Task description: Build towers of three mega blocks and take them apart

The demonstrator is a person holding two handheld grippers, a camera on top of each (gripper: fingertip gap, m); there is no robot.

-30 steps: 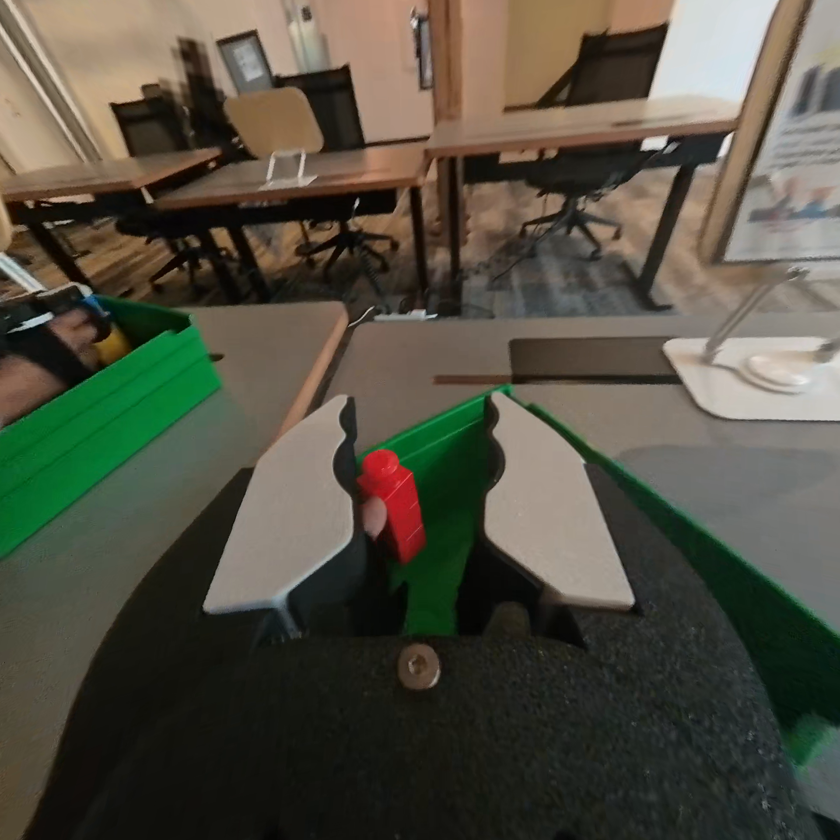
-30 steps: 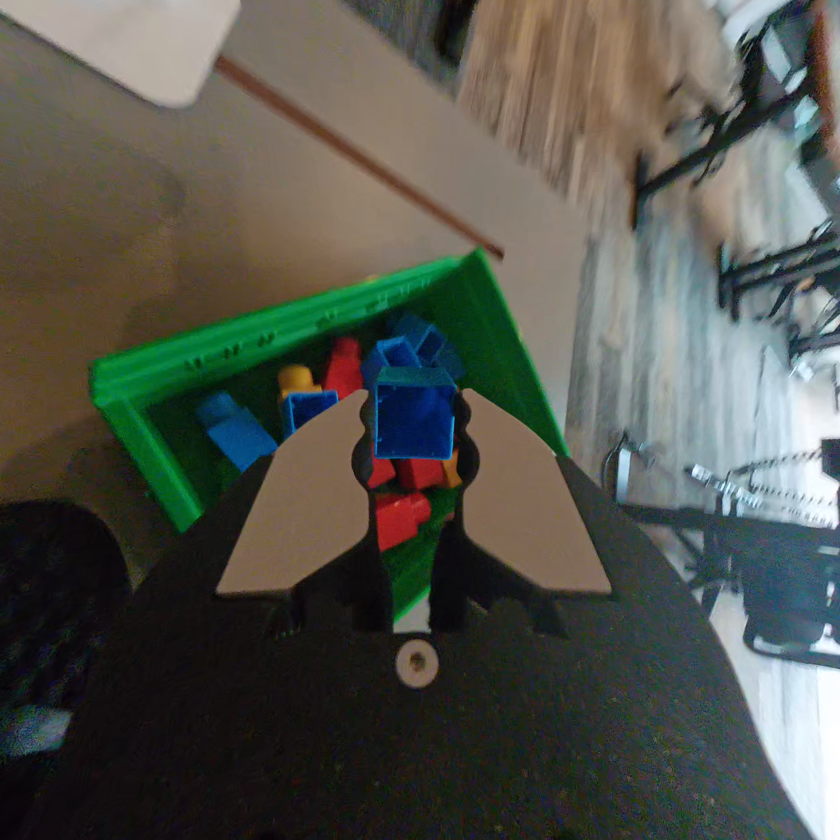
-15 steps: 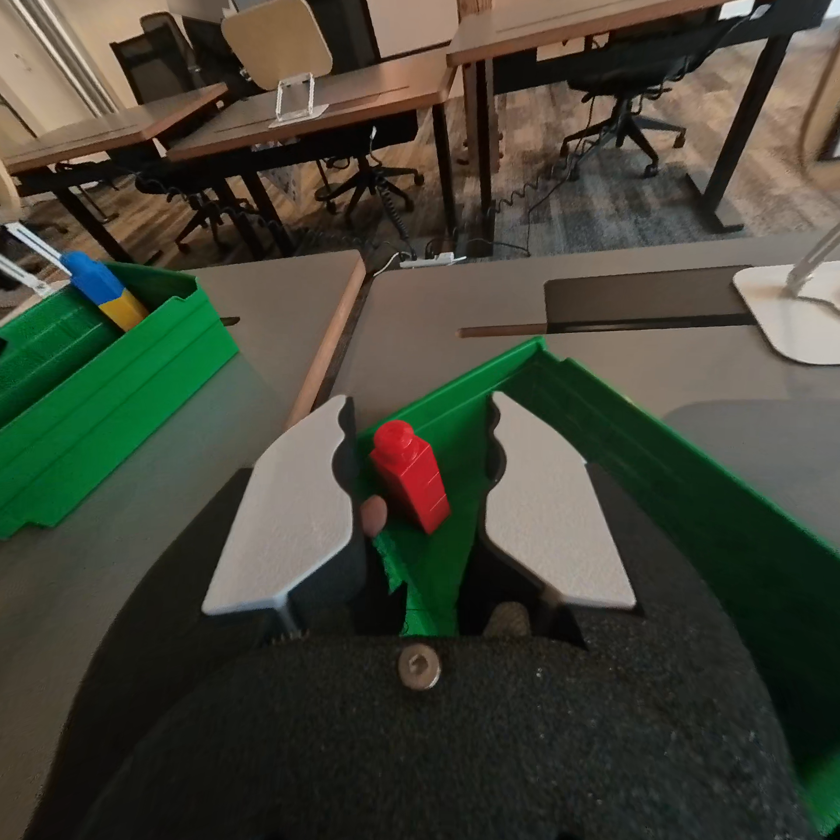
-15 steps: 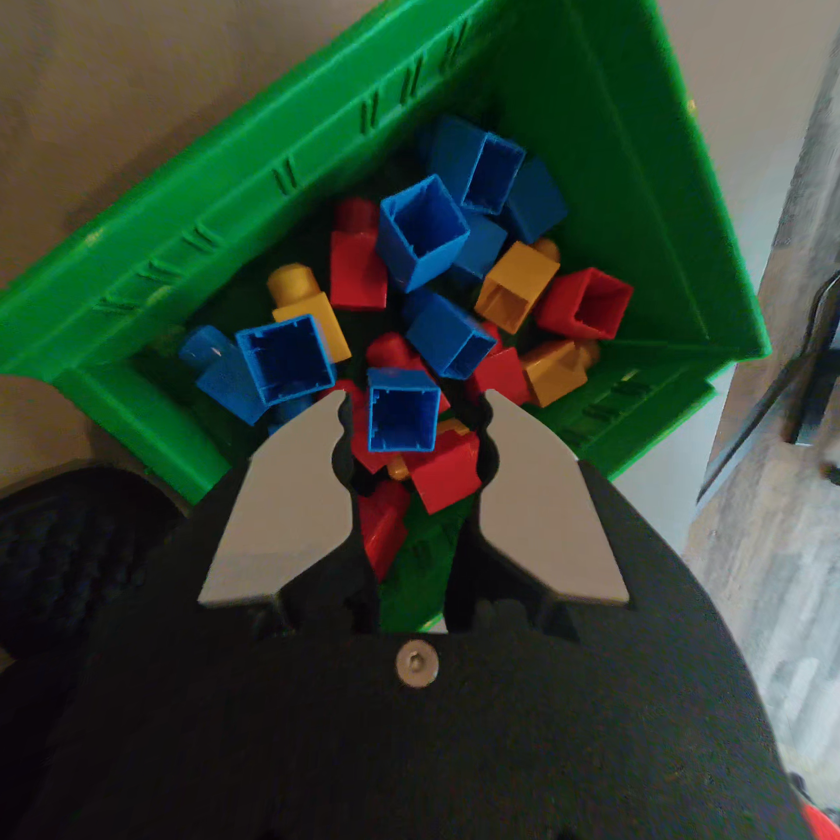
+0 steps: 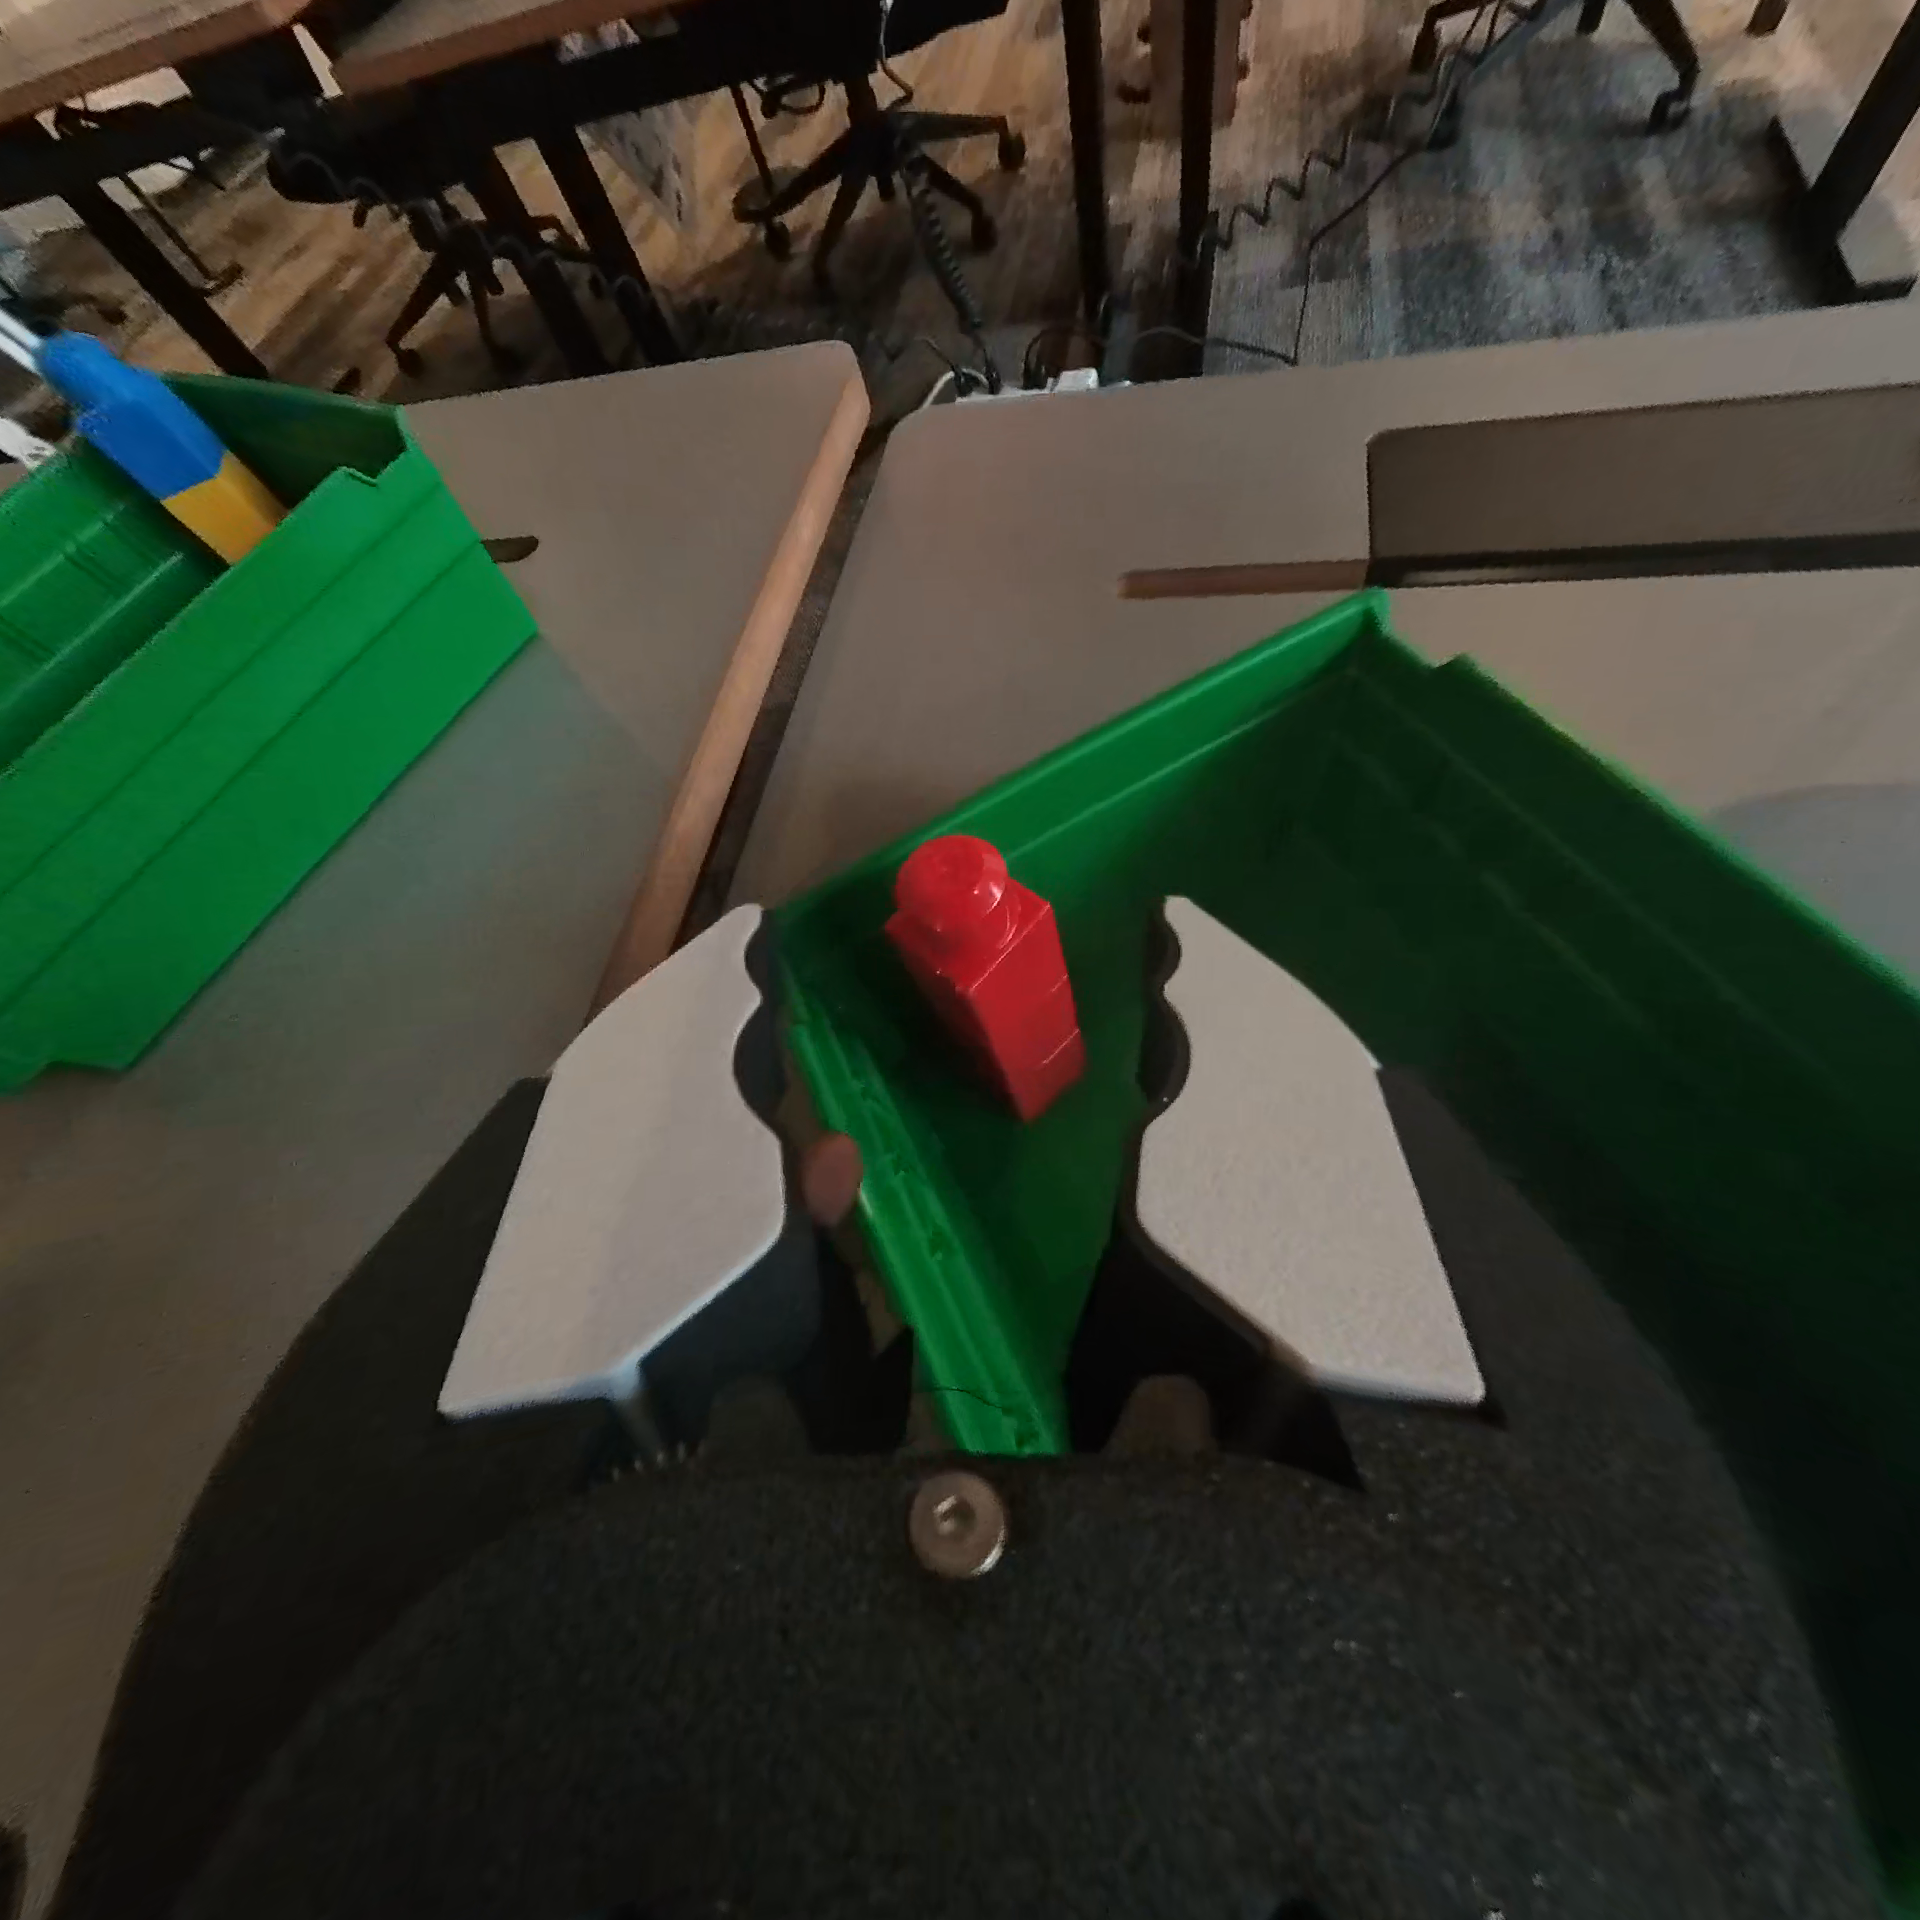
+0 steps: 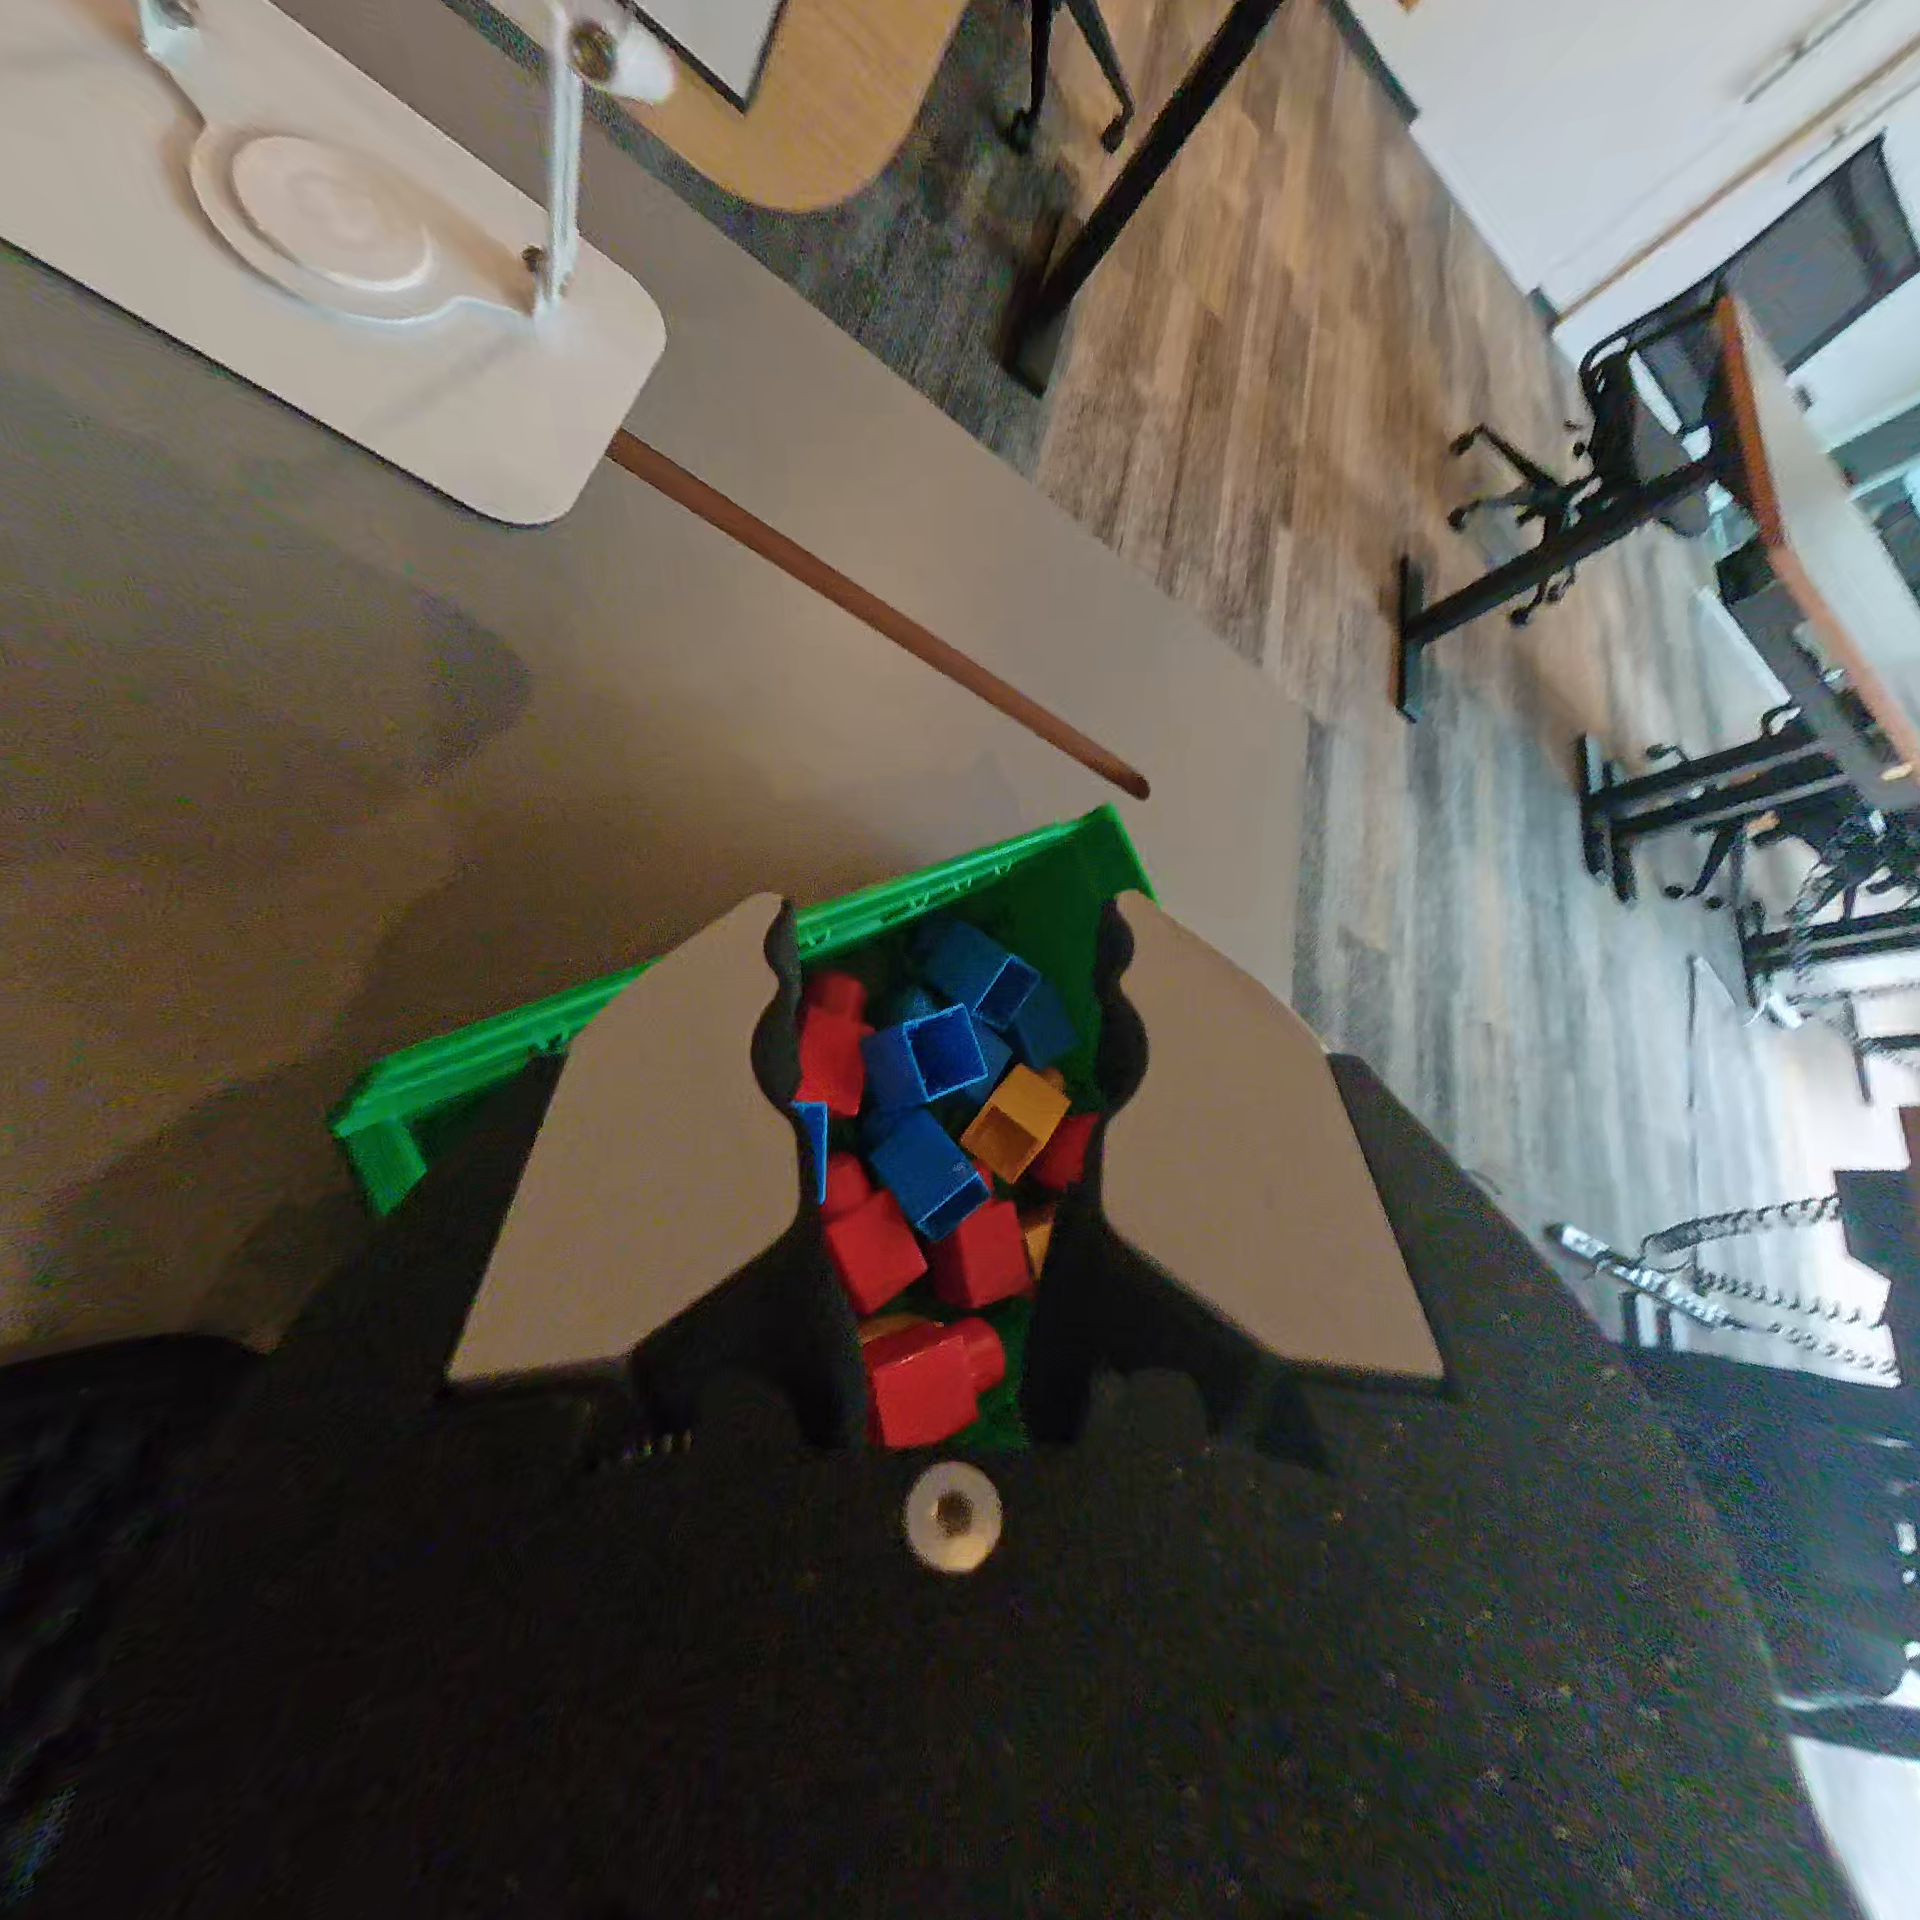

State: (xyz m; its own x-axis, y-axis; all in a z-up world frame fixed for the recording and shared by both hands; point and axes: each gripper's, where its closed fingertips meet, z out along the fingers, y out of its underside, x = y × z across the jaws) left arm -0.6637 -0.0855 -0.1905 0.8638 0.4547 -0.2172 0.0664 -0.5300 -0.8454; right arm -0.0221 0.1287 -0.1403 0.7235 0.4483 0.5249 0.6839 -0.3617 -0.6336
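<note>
In the left wrist view a red tower of stacked mega blocks (image 5: 997, 987) stands in the near corner of a green bin (image 5: 1558, 831). My left gripper (image 5: 961, 914) is open above it; the tower stands between the fingers with a gap on each side. In the right wrist view my right gripper (image 6: 945, 909) is open and empty over another green bin (image 6: 499, 1049). This bin holds several loose blocks, among them a blue block (image 6: 930, 1060), a yellow block (image 6: 1018, 1127) and a red block (image 6: 935, 1377).
A third green bin (image 5: 239, 707) sits at the left on a neighbouring table, with a blue and yellow stack (image 5: 156, 447) leaning in it. A white stand base (image 6: 343, 270) lies at the back of the table. The table edge and floor are right of the block bin. My right fingertips sit around 65 cm from my left ones.
My right gripper let go of a blue block, which dropped among the loose blocks, then pulled back. My left gripper opened wider and tilted down over the red tower.
</note>
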